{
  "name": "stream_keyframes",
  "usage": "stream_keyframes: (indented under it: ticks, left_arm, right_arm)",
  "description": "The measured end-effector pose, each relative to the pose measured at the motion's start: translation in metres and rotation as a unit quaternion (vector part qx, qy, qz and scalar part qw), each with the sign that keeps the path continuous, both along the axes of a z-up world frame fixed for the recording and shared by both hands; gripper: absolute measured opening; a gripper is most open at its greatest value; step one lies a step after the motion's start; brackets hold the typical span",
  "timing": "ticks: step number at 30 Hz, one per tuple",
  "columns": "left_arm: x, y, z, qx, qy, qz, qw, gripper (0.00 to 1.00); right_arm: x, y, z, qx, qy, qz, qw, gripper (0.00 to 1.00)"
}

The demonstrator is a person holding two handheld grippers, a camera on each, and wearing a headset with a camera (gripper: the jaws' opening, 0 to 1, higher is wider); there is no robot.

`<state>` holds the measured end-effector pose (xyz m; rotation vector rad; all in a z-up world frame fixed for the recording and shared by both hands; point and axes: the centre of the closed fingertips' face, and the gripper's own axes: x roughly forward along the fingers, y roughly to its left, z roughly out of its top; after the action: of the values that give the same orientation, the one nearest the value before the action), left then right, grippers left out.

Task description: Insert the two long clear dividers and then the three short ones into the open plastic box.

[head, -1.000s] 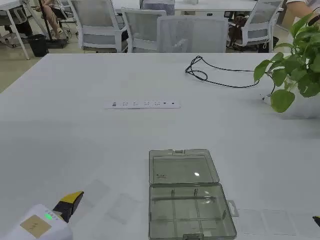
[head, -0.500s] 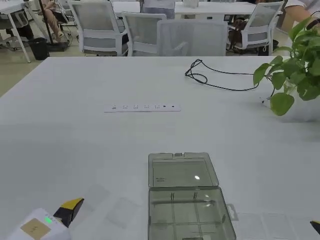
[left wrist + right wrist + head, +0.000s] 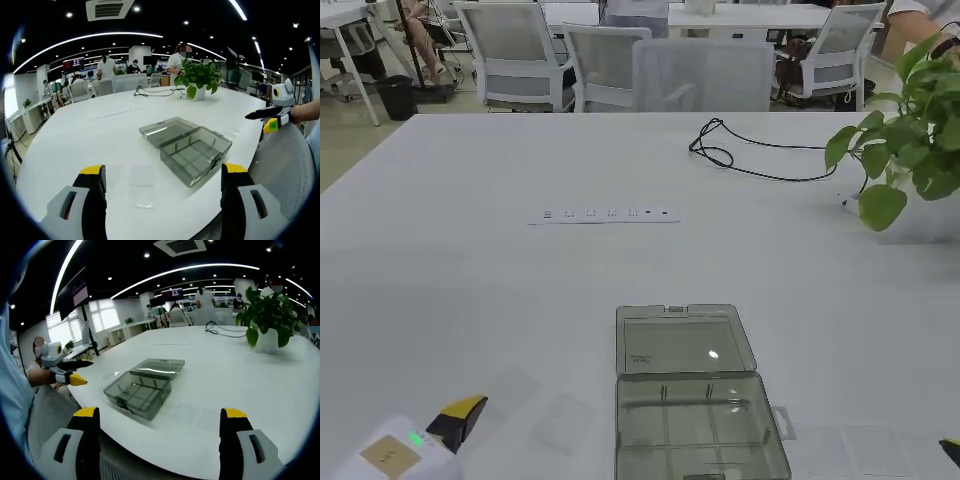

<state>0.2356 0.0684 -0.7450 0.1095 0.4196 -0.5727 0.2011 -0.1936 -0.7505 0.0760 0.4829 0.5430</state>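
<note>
At the near edge of the white table (image 3: 440, 300), your left gripper (image 3: 162, 200) is released: yellow-tipped jaws spread wide, nothing between them. In the head view its tip sits bottom left, above the table and well apart from the box. Your right gripper (image 3: 160, 440) is released too, jaws wide and empty, with only a tip showing at the bottom right corner of the head view.

Between the two grippers, the smoky grey see-through plastic box (image 3: 700, 430) sits flat on the table. Its hinged lid (image 3: 685, 342) is laid fully open on the far side. Faint grid lines show inside the base; I cannot tell whether they are seated dividers or moulded ribs.

The flat clear plastic divider pieces (image 3: 563, 420) lie on the table just left of the box, not touching it. The left gripper view shows them ahead of your left jaws. More clear pieces (image 3: 865, 445) lie just right of the box.

Farther out there is a white power strip (image 3: 603, 214) at mid-table. Beyond it a black looped cable (image 3: 740, 152) runs toward a green leafy potted plant (image 3: 905, 130) at the right edge. Grey mesh office chairs (image 3: 700, 72) stand at the far side.
</note>
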Motion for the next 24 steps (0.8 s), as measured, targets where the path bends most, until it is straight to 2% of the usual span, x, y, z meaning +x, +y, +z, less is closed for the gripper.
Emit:
stream_keyframes:
  ticks: [7, 16, 18, 24]
  left_arm:
    - [0.0005, 0.0014, 0.0014, -0.004, -0.002, 0.004, 1.0000, 0.98]
    - [0.0002, 0.0009, 0.0014, 0.005, -0.006, 0.001, 1.0000, 0.98]
    - [0.0004, 0.0003, 0.0033, 0.000, -0.009, 0.001, 1.0000, 0.98]
    - [0.0012, 0.0022, 0.0043, 0.008, -0.014, 0.005, 0.9999, 0.98]
  right_arm:
    - [0.0011, -0.0009, 0.0012, 0.002, -0.005, -0.002, 1.0000, 1.00]
    - [0.0006, 0.0002, 0.0024, 0.004, -0.008, 0.001, 1.0000, 1.00]
    - [0.0010, 0.0010, 0.0048, 0.013, -0.011, 0.000, 0.9998, 1.00]
    - [0.0014, 0.0006, 0.0073, 0.019, -0.014, -0.005, 0.9997, 1.00]
